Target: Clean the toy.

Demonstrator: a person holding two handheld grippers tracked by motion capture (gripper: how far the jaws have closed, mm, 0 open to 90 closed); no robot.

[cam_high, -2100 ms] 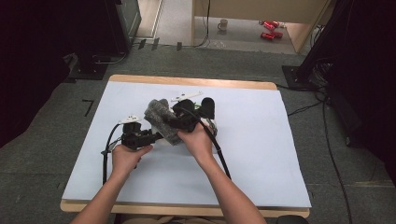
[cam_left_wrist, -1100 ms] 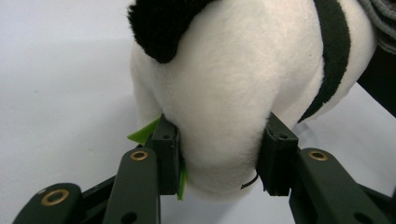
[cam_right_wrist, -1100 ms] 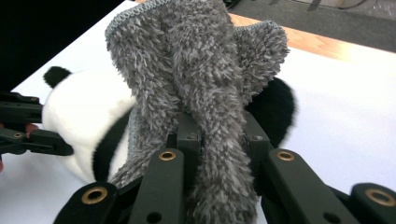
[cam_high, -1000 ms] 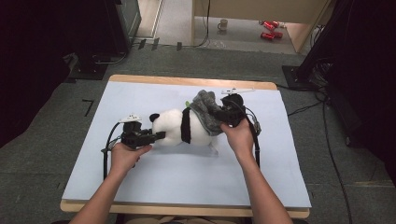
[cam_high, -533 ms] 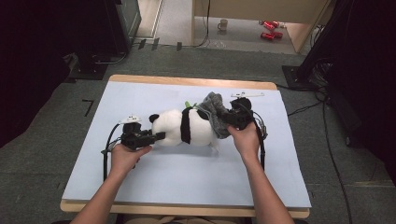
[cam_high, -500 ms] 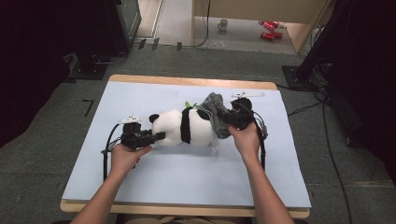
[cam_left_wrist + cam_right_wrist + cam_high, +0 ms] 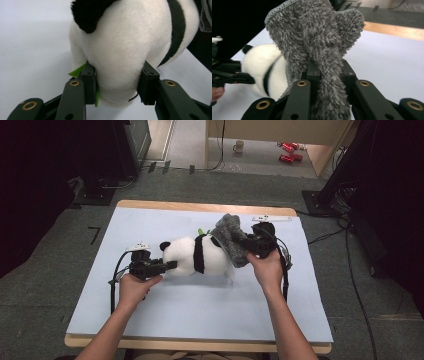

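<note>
**A:** What is held, and how will it behave?

**B:** 2 soft things. The plush panda (image 7: 196,256) lies on its side on the light blue table cover (image 7: 200,305), right between the 2 claws. It looks light and squashy. In the left gripper view its white fur bulges between the jaws, so it gives under pressure and I'd judge it won't slip easily.

**A:** So the left gripper (image 7: 170,265) is clamped?

**B:** Yes, its 2 jaws pinch the panda's white end, with a black ear just above them and a green tag (image 7: 76,72) caught beside 1 jaw. That is a fair hold: thick stuffing, plenty to bite.

**A:** And the right?

**B:** The right gripper (image 7: 248,244) has its jaws closed on a fuzzy grey cloth (image 7: 317,42), a shaggy microfibre piece with a stitched edge. It stands up limp ahead of the jaws and drapes against the panda's far end. Floppy, nearly weightless by the look of it. Gripping a bunched fold, as here, seems safer than a single edge.

**A:** The hands?

**B:** The left hand (image 7: 134,289) sits low behind its claw, pointing right along the table. The right hand (image 7: 265,269) is further forward, forearm angled in from below, with its claw aimed left toward the panda.
</note>
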